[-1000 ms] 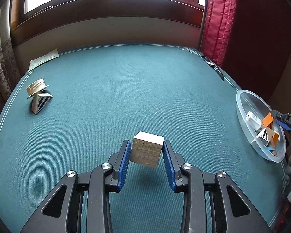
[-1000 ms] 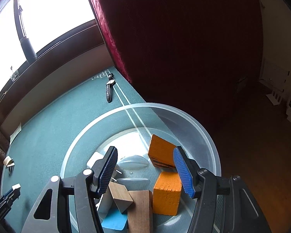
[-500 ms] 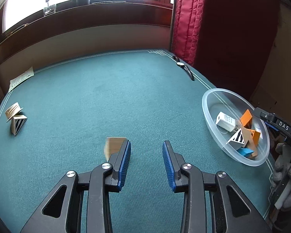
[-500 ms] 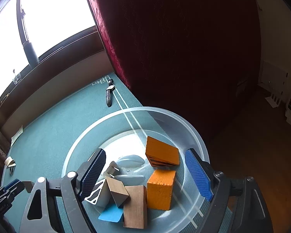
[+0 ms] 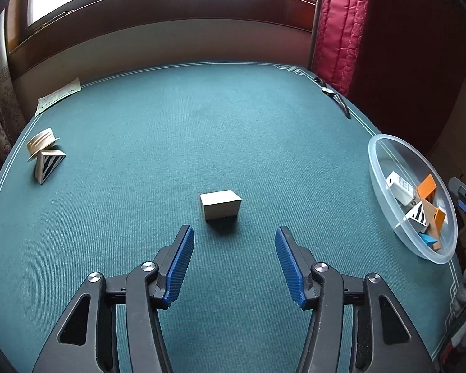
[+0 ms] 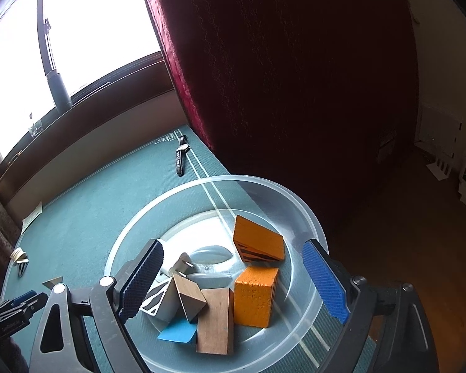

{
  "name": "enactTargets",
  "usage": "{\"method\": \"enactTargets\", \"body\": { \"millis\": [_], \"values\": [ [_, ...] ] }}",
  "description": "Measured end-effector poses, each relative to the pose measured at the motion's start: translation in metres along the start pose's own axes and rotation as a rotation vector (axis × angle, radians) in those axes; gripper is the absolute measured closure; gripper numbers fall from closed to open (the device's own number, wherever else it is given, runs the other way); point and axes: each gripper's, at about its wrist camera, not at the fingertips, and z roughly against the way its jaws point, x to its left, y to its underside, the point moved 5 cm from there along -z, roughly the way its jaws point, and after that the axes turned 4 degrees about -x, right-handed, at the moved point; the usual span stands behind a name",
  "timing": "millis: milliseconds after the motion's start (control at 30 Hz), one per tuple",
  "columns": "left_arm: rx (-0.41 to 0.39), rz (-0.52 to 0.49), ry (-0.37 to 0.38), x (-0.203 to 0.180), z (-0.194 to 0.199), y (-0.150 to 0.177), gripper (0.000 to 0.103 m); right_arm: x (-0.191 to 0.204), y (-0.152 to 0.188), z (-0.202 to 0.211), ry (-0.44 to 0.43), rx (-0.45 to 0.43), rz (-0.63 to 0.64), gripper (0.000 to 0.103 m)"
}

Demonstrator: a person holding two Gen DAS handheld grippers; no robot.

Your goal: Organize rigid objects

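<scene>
A pale wooden block [image 5: 221,205] lies on the green table just ahead of my left gripper [image 5: 234,262], which is open and empty. A clear plastic bowl [image 5: 385,158] at the table's right edge holds several blocks. My right gripper [image 6: 233,283] is open and empty above that bowl [image 6: 307,214], over two orange blocks [image 6: 256,290], a brown block [image 6: 216,320], a striped wedge [image 6: 160,300] and a white plug [image 6: 180,264]. A striped wedge with a ribbed disc [image 5: 45,155] sits at the far left.
A wristwatch [image 5: 334,96] lies near the far right edge, also in the right wrist view [image 6: 181,155]. A paper sheet [image 5: 57,96] lies at the far left corner. A red curtain [image 5: 341,28] hangs beyond the table. The floor [image 6: 419,248] drops off right of the bowl.
My left gripper let go of the pale block, which dropped to the table, and its jaws opened wide. My right gripper opened wider over the bowl.
</scene>
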Motion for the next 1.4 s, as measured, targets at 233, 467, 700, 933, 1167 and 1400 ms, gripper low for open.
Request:
{"method": "enactTargets", "body": {
  "millis": [233, 467, 700, 933, 1167, 1400],
  "values": [
    [0.004, -0.002, -0.048, 0.008, -0.021, -0.006, 0.047, 0.004, 0.003, -0.001, -0.013, 0.008, 0.009, 0.009],
    [0.03, 0.007, -0.056, 0.01, -0.04, -0.011, 0.058, 0.008, 0.004, -0.002, -0.022, 0.011, 0.017, 0.009],
    [0.03, 0.013, -0.058, 0.005, -0.047, -0.017, 0.07, 0.007, 0.006, -0.005, -0.029, 0.02, 0.019, 0.009],
    [0.018, -0.005, -0.039, -0.01, -0.042, -0.02, 0.07, 0.005, 0.005, -0.006, -0.031, 0.022, 0.013, 0.009],
    [-0.018, -0.051, 0.021, -0.043, -0.026, -0.03, 0.07, 0.001, 0.003, -0.006, -0.025, 0.019, 0.001, 0.009],
    [-0.047, -0.14, 0.111, -0.095, -0.011, -0.038, 0.07, -0.006, 0.0, -0.006, -0.011, 0.018, -0.016, 0.009]
  ]
}}
